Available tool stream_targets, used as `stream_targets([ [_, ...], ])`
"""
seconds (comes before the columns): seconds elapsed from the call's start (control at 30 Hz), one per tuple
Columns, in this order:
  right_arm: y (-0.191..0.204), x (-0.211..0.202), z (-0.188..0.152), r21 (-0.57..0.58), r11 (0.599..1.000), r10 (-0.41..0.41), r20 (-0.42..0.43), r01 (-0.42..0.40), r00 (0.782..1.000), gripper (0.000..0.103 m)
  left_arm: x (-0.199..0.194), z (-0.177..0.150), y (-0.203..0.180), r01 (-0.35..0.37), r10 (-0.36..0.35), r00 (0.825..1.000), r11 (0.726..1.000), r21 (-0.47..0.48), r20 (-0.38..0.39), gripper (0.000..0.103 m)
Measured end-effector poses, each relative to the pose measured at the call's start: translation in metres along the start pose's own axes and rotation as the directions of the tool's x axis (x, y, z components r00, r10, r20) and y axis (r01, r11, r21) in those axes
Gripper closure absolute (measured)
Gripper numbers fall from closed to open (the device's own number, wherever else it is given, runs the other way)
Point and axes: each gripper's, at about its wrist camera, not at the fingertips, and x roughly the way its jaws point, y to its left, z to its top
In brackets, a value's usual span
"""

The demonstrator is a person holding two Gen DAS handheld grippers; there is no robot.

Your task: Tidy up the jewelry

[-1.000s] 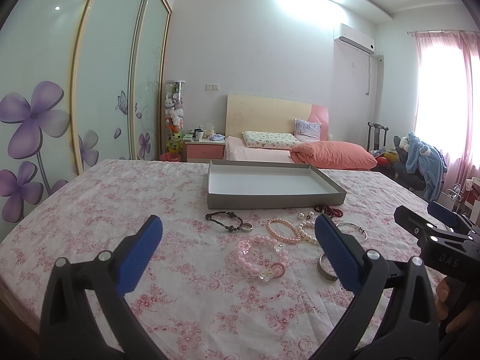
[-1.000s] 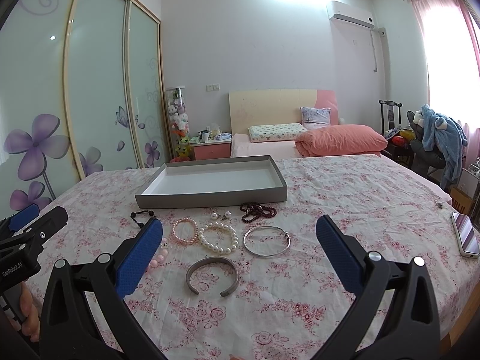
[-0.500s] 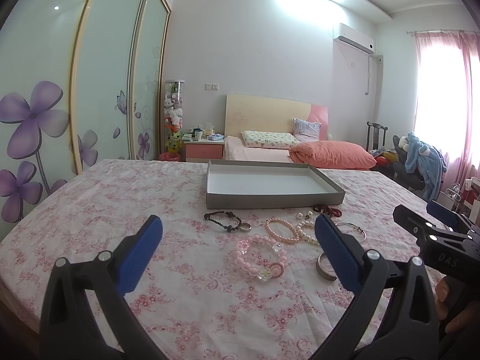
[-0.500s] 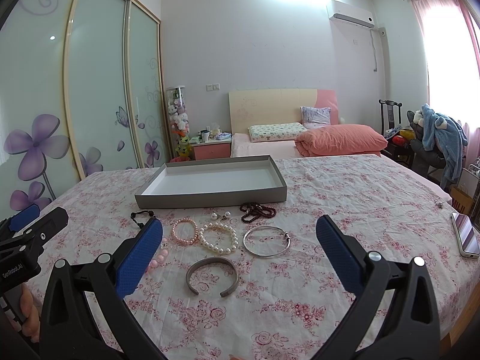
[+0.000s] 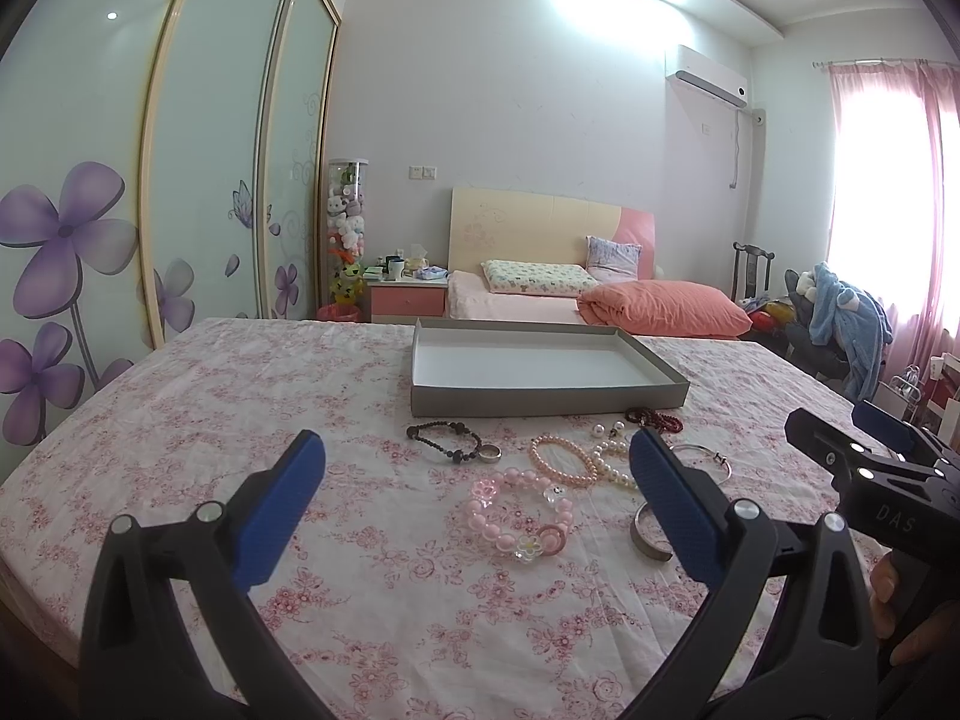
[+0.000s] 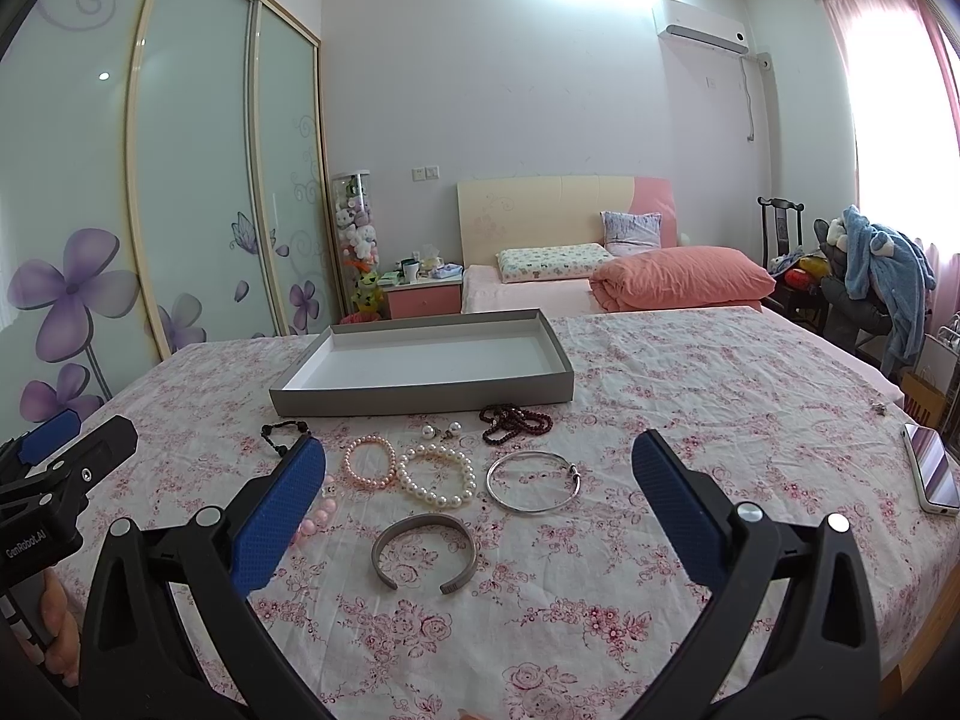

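Almost nothing moves between the earlier frames and now: in the left wrist view the tray and jewelry sit a hair lower and nearer; the right wrist view is unchanged.

Left gripper (image 5: 477, 483): fingers wide apart, nothing between them, held above the floral-clothed bench (image 5: 210, 420). Right gripper (image 6: 479, 483): fingers likewise spread and empty.

Nearest the right fingers, lower centre of the right wrist view: grey open cuff (image 6: 424, 551). Just beyond it, a row: pink pearl bracelet (image 6: 370, 461), white pearl bracelet (image 6: 437, 476), thin silver bangle (image 6: 533, 480). Behind these, two loose pearl earrings (image 6: 441, 430) and dark red bead string (image 6: 515, 420), just in front of the tray. Black bead bracelet (image 5: 445, 437) with a silver ring (image 5: 489, 453) touching it lies left of the pink pearls. Pink flower-bead bracelet (image 5: 521, 516) lies centre frame in the left wrist view, nearest the left fingers.

Grey tray (image 6: 420, 399), centre frame: white floor bare. Phone (image 6: 932, 476) lies at the right edge, well apart.

Progress, as judged: nothing sorted yet; every piece is outside the tray. All transfers remain.
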Motion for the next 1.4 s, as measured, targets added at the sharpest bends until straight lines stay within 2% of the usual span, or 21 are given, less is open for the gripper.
stream_targets([
  [0.7,-0.002,0.002,-0.003,0.003,1.000,0.000,-0.003,0.000,1.000,0.002,0.001,-0.002,0.001,-0.001,0.001,1.000,1.000,0.000,-0.004,0.004],
  [0.87,-0.004,0.007,-0.009,0.004,1.000,-0.002,-0.017,0.002,1.000,0.002,0.007,-0.012,-0.003,-0.004,0.004,1.000,1.000,0.001,-0.015,0.004],
  [1.0,-0.013,0.028,-0.014,0.020,1.000,-0.008,-0.077,0.010,0.997,0.002,0.020,-0.016,-0.005,-0.025,0.027,0.998,1.000,0.017,-0.065,0.004],
  [1.1,-0.021,0.045,-0.012,0.027,0.999,-0.031,-0.156,0.035,0.987,0.002,0.039,-0.016,-0.004,-0.037,0.040,0.990,0.999,0.029,-0.133,0.004],
  [1.27,-0.034,0.086,-0.014,0.062,0.997,-0.030,-0.315,0.052,0.949,0.002,0.070,-0.021,-0.004,-0.027,0.036,0.966,0.999,0.041,-0.258,0.004],
  [1.4,-0.045,0.115,-0.016,0.080,0.994,-0.038,-0.404,0.077,0.914,0.004,0.092,-0.024,-0.003,-0.024,0.036,0.946,0.999,0.041,-0.322,0.004],
])
